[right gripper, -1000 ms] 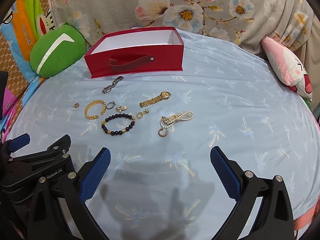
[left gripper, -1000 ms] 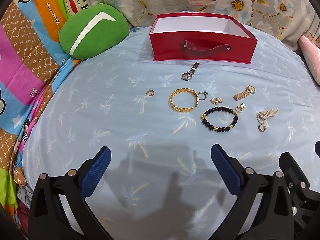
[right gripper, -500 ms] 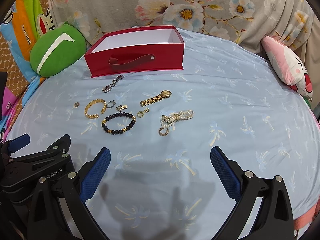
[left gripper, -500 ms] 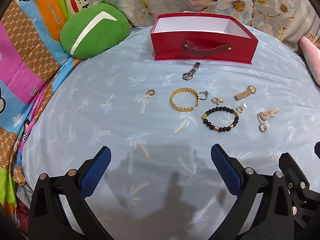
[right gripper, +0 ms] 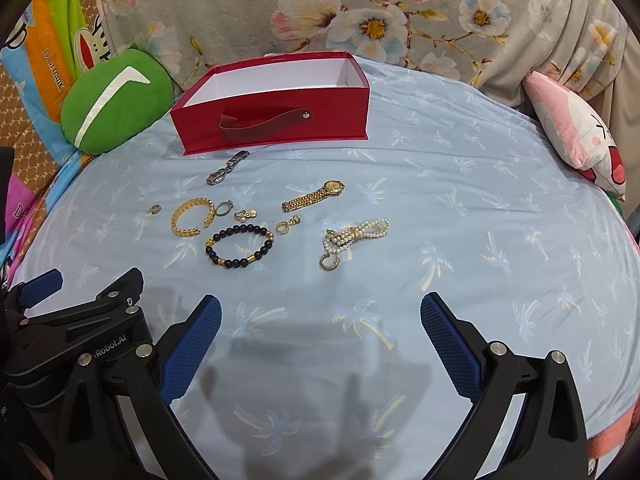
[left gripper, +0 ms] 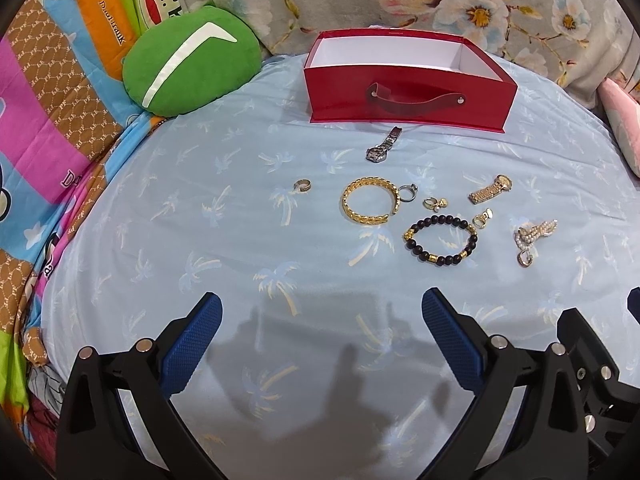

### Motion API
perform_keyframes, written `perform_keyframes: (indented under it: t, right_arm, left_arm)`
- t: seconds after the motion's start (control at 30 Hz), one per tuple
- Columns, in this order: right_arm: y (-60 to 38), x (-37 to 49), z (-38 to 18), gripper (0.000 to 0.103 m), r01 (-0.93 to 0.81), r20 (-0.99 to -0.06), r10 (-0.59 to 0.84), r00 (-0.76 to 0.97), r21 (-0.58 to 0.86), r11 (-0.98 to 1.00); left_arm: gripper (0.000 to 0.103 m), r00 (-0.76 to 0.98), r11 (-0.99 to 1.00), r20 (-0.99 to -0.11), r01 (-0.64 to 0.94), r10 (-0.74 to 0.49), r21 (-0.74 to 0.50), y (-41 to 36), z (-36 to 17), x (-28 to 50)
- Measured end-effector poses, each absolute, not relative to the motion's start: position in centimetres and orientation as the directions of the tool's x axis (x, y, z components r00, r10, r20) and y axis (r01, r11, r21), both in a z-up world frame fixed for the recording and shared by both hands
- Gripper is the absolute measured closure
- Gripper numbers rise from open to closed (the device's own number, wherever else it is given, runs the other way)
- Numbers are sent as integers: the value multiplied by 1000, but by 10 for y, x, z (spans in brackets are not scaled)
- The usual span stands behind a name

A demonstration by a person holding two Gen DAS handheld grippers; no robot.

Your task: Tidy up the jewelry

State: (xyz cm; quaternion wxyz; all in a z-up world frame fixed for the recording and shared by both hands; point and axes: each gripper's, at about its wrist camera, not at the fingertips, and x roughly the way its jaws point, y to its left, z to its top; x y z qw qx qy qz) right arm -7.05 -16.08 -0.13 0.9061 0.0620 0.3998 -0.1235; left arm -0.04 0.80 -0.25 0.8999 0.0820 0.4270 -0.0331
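An open red box (left gripper: pixel 408 96) with a white inside stands at the far side of a light blue bedsheet; it also shows in the right wrist view (right gripper: pixel 276 116). In front of it lie a silver watch (left gripper: pixel 382 150), a gold bangle (left gripper: pixel 370 206), a black bead bracelet (left gripper: pixel 440 240), a gold watch (left gripper: pixel 491 191), a pearl strand (left gripper: pixel 534 236) and several small rings. My left gripper (left gripper: pixel 320 324) is open and empty, well short of the jewelry. My right gripper (right gripper: pixel 320 326) is open and empty beside it, near the pearl strand (right gripper: pixel 354 236).
A green round cushion (left gripper: pixel 192 60) lies at the back left. A pink pillow (right gripper: pixel 580 136) lies at the right edge of the bed. A floral blanket (right gripper: pixel 360 12) runs along the back. A colourful quilt (left gripper: pixel 48 120) covers the left side.
Both views have shifted slightly; the grippers drift a little nearer the jewelry. Both stay open and nothing on the sheet has moved.
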Motion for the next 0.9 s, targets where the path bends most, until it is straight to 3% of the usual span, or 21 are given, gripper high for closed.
perform_keyframes:
  t: [0.9]
  right_arm:
    - [-163, -70, -1, 5, 273, -740, -171, 651, 18, 962]
  left_arm:
    - [5, 609, 986, -793, 137, -6, 98, 9, -9, 2]
